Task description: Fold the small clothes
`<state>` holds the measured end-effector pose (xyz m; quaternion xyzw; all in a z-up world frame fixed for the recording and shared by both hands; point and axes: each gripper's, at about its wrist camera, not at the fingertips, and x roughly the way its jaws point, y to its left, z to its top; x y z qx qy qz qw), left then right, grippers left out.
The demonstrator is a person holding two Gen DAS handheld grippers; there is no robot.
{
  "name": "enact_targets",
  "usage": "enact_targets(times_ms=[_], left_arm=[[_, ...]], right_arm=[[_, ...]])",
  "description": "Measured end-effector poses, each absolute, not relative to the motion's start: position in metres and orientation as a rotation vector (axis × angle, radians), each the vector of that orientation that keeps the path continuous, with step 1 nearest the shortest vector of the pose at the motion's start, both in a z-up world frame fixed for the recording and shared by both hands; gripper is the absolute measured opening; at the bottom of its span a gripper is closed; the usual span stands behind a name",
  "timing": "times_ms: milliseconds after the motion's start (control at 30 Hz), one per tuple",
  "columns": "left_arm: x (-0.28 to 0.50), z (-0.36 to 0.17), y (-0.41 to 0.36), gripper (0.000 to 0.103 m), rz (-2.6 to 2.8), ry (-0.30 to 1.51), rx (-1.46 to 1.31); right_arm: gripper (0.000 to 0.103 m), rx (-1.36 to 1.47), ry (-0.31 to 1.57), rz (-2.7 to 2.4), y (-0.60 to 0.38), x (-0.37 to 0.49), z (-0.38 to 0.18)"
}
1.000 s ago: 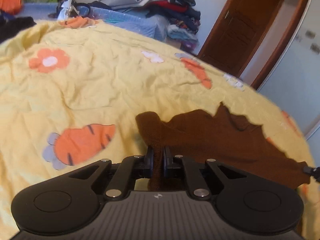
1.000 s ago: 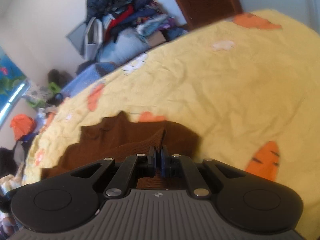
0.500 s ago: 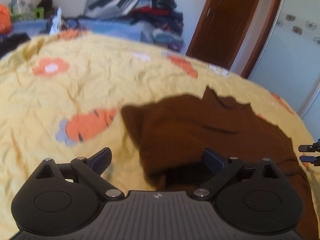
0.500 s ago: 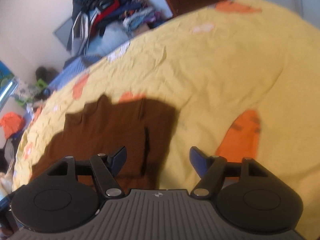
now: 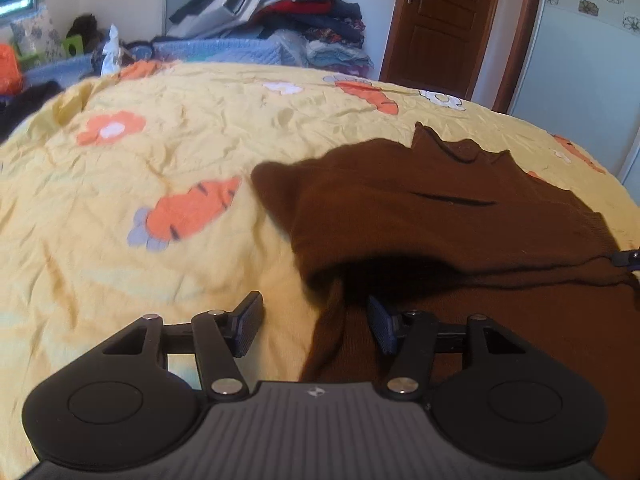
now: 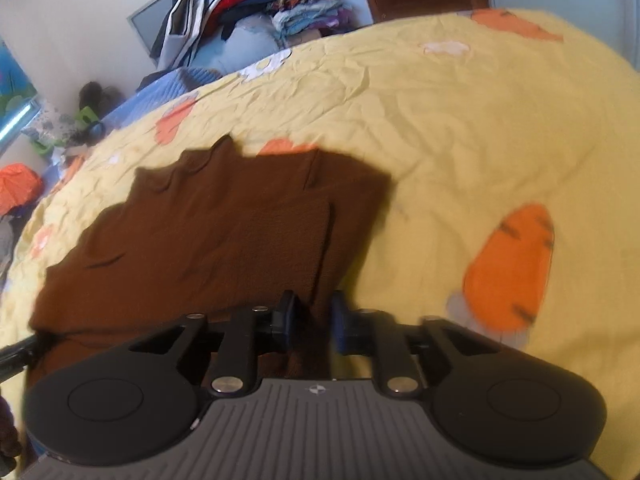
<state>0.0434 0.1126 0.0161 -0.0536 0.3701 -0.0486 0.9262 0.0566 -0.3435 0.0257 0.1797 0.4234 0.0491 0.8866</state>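
A small brown garment (image 5: 440, 220) lies on the yellow carrot-print bedspread (image 5: 160, 152), its upper layer folded over the lower one. My left gripper (image 5: 314, 312) hovers at its near left edge; the jaws are closing, a brown fold lies between them, and the pads do not press it. In the right wrist view the same garment (image 6: 220, 232) spreads to the left. My right gripper (image 6: 313, 308) stands over its near right edge; its jaws are closing too, with brown cloth in the narrow gap, unpinched. The right gripper's tip (image 5: 626, 258) shows at the left view's far right.
A heap of clothes (image 5: 288, 4) is stacked on a blue quilt (image 5: 224, 50) behind the bed, beside a brown door (image 5: 440, 20). Orange and green items (image 6: 16, 188) sit at the far left. Bare bedspread (image 6: 460, 120) stretches right of the garment.
Both grippers were shut on the brown garment, then let go and opened wide. The cloth dropped onto the bed. The jaws have since narrowed, and both grippers have shifted along the near edge.
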Motion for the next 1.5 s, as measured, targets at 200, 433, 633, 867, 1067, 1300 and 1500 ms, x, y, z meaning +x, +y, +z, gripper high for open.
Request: enact_targets(times_ms=[200,433,633,867,1067,1300,1500], left_arm=[[0.0,0.011,0.121,0.069,-0.178,0.75,-0.229],[0.0,0.014,0.121,0.007,-0.102,0.767,-0.161],[-0.025,0.013,0.147,0.017,-0.194,0.835,-0.351],[-0.068,-0.006,0.178,0.073,-0.302,0.828,-0.819],[-0.049,0.0,0.164,0.02,-0.263,0.881,-0.662],[-0.057,0.004,0.168,0.003,-0.207,0.89,-0.474],[-0.076,0.002,0.167,0.019,-0.33,0.961,-0.649]], right_arm=[[0.046,0.393,0.873,0.156,-0.341,0.005,0.024],[0.008,0.285,0.878,0.09,-0.351,-0.003,0.025],[0.042,0.5,0.918,0.168,-0.366,-0.028,0.019],[0.069,0.692,0.956,0.32,-0.366,-0.086,0.013],[0.012,0.668,0.993,0.31,-0.358,-0.089,0.01],[0.006,0.671,0.95,0.249,-0.387,-0.106,0.004],[0.073,0.778,0.987,0.354,-0.375,-0.124,0.006]])
